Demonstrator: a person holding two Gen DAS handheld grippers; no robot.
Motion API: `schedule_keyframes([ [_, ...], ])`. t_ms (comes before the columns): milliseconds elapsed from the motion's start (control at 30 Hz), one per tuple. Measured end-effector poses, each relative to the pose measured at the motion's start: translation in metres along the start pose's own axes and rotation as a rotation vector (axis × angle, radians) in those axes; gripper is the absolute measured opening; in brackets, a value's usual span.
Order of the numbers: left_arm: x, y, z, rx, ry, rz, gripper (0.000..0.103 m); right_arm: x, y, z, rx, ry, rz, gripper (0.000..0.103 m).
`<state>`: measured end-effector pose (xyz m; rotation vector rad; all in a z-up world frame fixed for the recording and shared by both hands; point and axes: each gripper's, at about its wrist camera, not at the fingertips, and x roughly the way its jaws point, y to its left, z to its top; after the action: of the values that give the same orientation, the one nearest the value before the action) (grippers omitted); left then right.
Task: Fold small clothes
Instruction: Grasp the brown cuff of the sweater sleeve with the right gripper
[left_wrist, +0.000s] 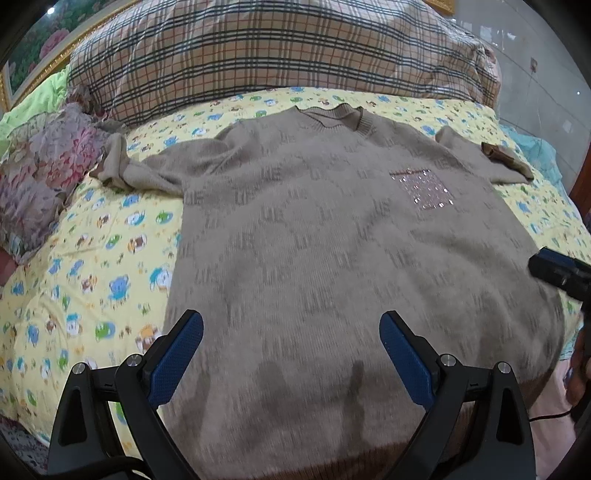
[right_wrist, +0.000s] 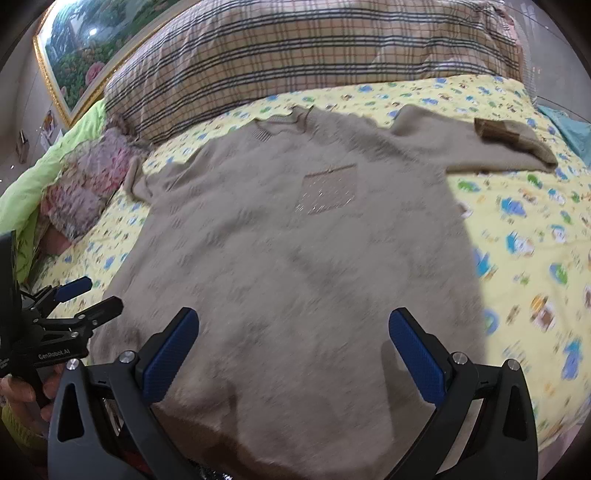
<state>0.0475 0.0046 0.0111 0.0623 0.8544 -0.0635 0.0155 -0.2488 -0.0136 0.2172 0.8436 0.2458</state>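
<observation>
Beige knit sweater (left_wrist: 332, 229) was lying face up and spread flat on the bed, over a yellow cartoon-print sheet (left_wrist: 92, 258), neck toward the plaid pillow (left_wrist: 258, 55) and hem toward the camera. Both sleeves stuck out to the sides; the one on the camera's right had its cuff (right_wrist: 495, 131) turned back on itself. The sparkly chest pocket (left_wrist: 421, 186) was on top, so nothing looked folded yet.

Left claw (left_wrist: 291, 365) hovered over the hem with its blue pads wide apart, holding nothing. Right claw (right_wrist: 293, 362) was the same deal, released and empty, above the hem on the other side. Both views were a bit smeared, so I couldn't say if either was touching the knit.

My take on doing this step well: pinch just the fabric at a sleeve or side edge, not the sheet underneath, since that sheet looks loose and would come up with it. Grab both layers of the knit together, lift low, and bring the side across toward the middle so the edge lands straight. Fuzzy knit probably sags and stretches, so I'd go slow and even.
</observation>
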Motion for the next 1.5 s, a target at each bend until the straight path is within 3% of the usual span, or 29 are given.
schedule_keyframes([
  [333, 0.023, 0.005, 0.046, -0.010, -0.020, 0.015, 0.097, 0.000, -0.082, 0.058, 0.032, -0.065, -0.127, 0.102],
  [467, 0.036, 0.006, 0.069, 0.005, -0.025, 0.061, 0.097, 0.007, -0.116, 0.086, 0.035, -0.076, -0.156, 0.103],
  [633, 0.055, 0.014, 0.101, -0.009, -0.039, 0.058, 0.097, 0.023, -0.164, 0.129, 0.044, -0.064, -0.237, 0.102],
  [767, 0.080, 0.020, 0.122, -0.024, -0.012, 0.054, 0.097, 0.044, -0.189, 0.159, -0.031, -0.035, -0.326, 0.101],
  [933, 0.110, 0.024, 0.134, -0.029, 0.023, 0.060, 0.097, 0.078, -0.214, 0.180, -0.169, 0.045, -0.441, 0.086],
  [1033, 0.128, 0.029, 0.141, -0.036, 0.037, 0.070, 0.097, 0.096, -0.231, 0.186, -0.192, 0.092, -0.463, 0.078],
  [1100, 0.140, 0.034, 0.144, -0.047, 0.052, 0.075, 0.097, 0.107, -0.242, 0.188, -0.199, 0.118, -0.497, 0.052],
  [1133, 0.146, 0.037, 0.145, -0.057, 0.061, 0.070, 0.097, 0.110, -0.247, 0.190, -0.185, 0.125, -0.493, 0.044],
  [1200, 0.154, 0.041, 0.145, -0.074, 0.073, 0.065, 0.097, 0.108, -0.255, 0.193, -0.127, 0.123, -0.451, 0.017],
  [1233, 0.156, 0.044, 0.145, -0.084, 0.079, 0.058, 0.097, 0.106, -0.254, 0.194, -0.116, 0.112, -0.444, 0.014],
  [1333, 0.158, 0.050, 0.142, -0.106, 0.087, 0.037, 0.097, 0.088, -0.237, 0.195, -0.091, 0.059, -0.381, 0.010],
  [1500, 0.146, 0.055, 0.135, -0.116, 0.074, 0.016, 0.097, 0.070, -0.171, 0.194, -0.053, -0.019, -0.153, 0.010],
])
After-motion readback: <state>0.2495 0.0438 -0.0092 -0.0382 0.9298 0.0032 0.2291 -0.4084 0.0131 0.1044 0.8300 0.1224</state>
